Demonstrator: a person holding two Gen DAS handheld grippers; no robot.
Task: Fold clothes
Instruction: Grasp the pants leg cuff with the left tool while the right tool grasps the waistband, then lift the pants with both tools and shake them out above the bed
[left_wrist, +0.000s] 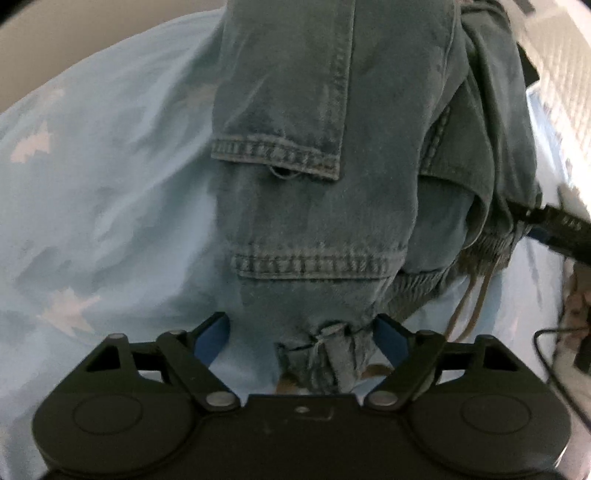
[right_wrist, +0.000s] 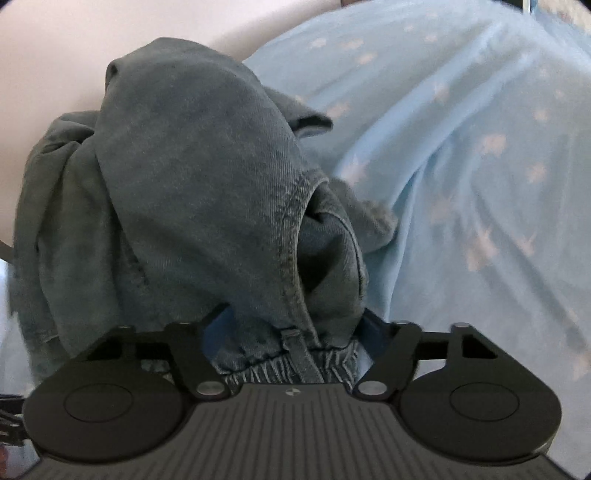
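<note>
A pair of blue-green denim trousers hangs in front of both cameras, with flap pockets and an elastic waistband with drawstrings. My left gripper holds the waistband edge between its blue pads, jaws fairly wide around the bunched cloth. In the right wrist view the denim drapes forward from my right gripper, which clasps the gathered elastic waistband. My right gripper also shows in the left wrist view at the far right, gripping the trousers' other side.
A light blue bedsheet with white star shapes lies under the trousers and also fills the right of the right wrist view. A pale wall stands behind. A black cable runs at the right edge.
</note>
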